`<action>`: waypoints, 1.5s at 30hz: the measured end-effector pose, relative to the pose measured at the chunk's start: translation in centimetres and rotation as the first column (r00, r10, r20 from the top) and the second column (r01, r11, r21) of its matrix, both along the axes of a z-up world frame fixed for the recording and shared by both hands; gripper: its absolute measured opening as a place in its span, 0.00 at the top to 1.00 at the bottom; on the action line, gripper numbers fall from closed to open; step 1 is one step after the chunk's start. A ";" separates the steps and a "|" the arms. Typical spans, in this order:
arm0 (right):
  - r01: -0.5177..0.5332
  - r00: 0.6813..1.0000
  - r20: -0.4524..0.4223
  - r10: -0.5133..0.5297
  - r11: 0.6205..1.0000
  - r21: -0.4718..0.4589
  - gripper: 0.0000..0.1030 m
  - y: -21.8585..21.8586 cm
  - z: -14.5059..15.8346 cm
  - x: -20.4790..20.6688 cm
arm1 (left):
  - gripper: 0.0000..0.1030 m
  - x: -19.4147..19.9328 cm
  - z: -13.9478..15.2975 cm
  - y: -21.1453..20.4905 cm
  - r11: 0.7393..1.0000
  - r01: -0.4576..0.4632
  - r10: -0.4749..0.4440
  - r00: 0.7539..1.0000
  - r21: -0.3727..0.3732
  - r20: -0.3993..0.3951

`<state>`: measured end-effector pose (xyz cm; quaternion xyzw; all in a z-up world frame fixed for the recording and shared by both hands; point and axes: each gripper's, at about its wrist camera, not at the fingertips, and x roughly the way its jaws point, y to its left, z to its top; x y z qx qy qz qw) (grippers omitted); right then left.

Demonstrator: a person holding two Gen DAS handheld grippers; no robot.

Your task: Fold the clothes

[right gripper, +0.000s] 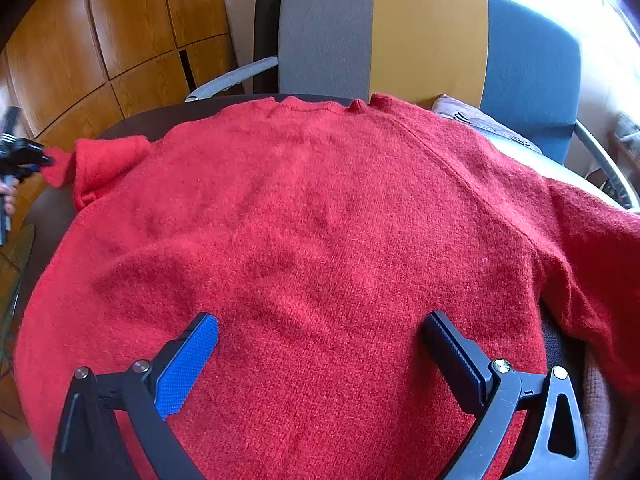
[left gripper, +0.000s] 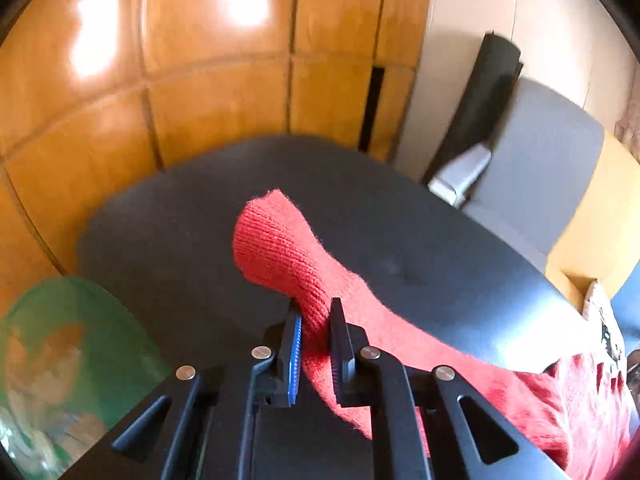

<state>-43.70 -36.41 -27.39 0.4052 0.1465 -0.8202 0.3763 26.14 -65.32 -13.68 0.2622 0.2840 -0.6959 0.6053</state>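
While left tool [left gripper: 316,320] pinches red sweater [right gripper: 304,240] sleeve, right tool [right gripper: 320,328] gapes wide — holding nothing.

1 red sweater [right gripper: 320,220], 1 table [left gripper: 180,220], 1 chair [right gripper: 400,36], 2 tongs [left gripper: 315,322] [right gripper: 320,324].

I see bright daylight in both views. In my right wrist view the light pours in from the top right corner, so strong that it turns white there and washes out the blue chair [right gripper: 532,68] edge. In my left wrist view two big white shiny spots sit on the wooden wall panels [left gripper: 168,40], and that whole view looks smeared and blurry, mostly the panels and the green thing [left gripper: 68,360] at the lower left. The red sweater [right gripper: 320,240] looks sharp and clear in the right view, with soft shadows in its wrinkles. Both pictures bend round at the edges, with dark corners.
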 end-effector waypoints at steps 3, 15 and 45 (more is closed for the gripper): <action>0.000 1.000 -0.003 0.000 1.000 0.005 0.00 0.0 0.0 0.0 | 0.90 2.7 1.4 0.2 0.999 -0.026 0.027 0.999 -0.024 0.024; 0.002 1.000 -0.022 -0.002 0.999 0.036 0.00 -0.3 0.0 0.5 | 0.70 10.3 2.4 2.2 0.959 -0.279 0.277 0.960 0.041 0.050; 0.017 1.000 0.002 -0.017 0.999 0.031 0.00 1.3 0.2 1.0 | 0.52 -16.8 -9.1 26.8 0.841 0.539 -0.540 0.841 0.055 0.027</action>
